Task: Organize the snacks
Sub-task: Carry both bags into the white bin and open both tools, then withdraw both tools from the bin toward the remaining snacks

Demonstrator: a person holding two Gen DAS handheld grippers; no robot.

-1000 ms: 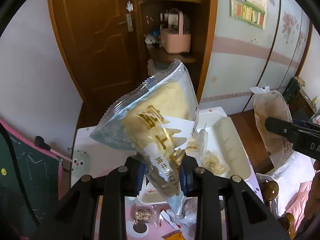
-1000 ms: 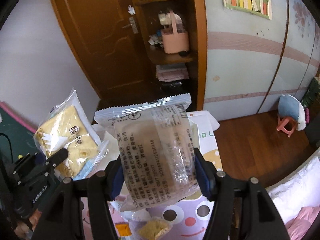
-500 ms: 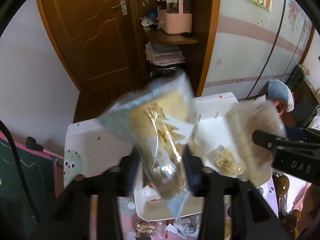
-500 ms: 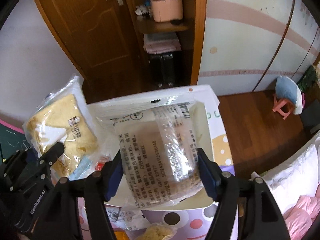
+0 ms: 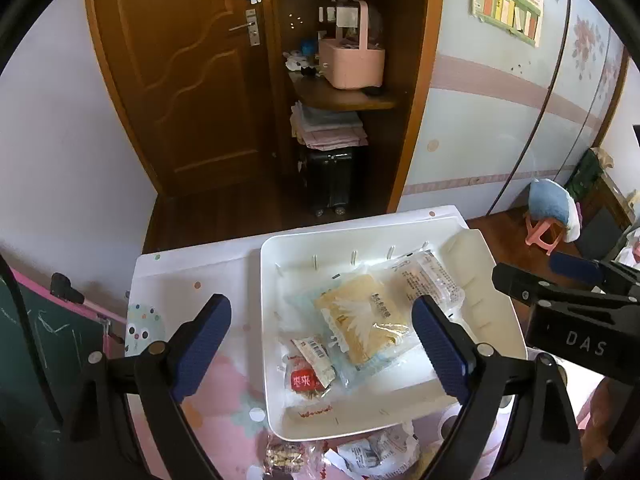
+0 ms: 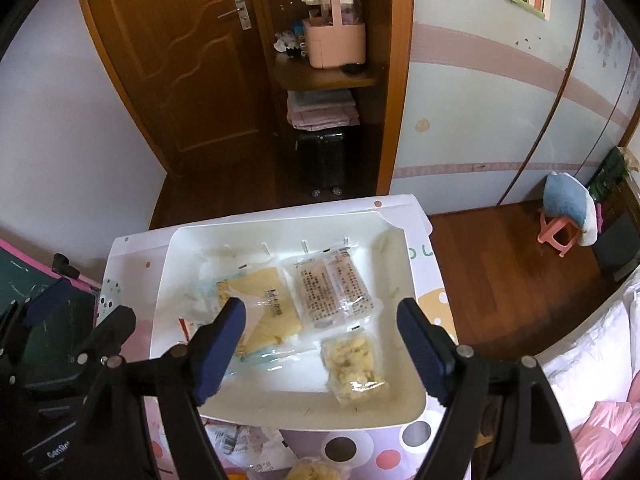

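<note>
A white tray [image 5: 360, 240] sits on a small patterned table. In it lie a yellow cake packet [image 5: 362, 322], a clear packet with printed text [image 5: 430, 280] and a small red-labelled packet [image 5: 306, 374]. My left gripper [image 5: 320, 344] is open and empty above the tray's near left part. The right wrist view shows the tray [image 6: 400, 412] with the yellow packet [image 6: 266, 300], the printed packet [image 6: 334, 290] and a pale crumbly packet [image 6: 354, 366]. My right gripper [image 6: 320, 346] is open and empty above them. The right gripper's body [image 5: 568, 312] shows in the left wrist view.
More snack packets [image 5: 372, 450] lie on the table [image 5: 192, 276] in front of the tray. A green chalkboard [image 5: 36, 336] stands at the left. A wooden door [image 5: 184, 80], shelves with a pink basket [image 5: 352, 60], and a pink stool [image 5: 546, 232] are behind.
Both grippers have opened and let go of their packets. The yellow cake packet and the printed packet now lie in the tray. Both views have tilted down toward the table.
</note>
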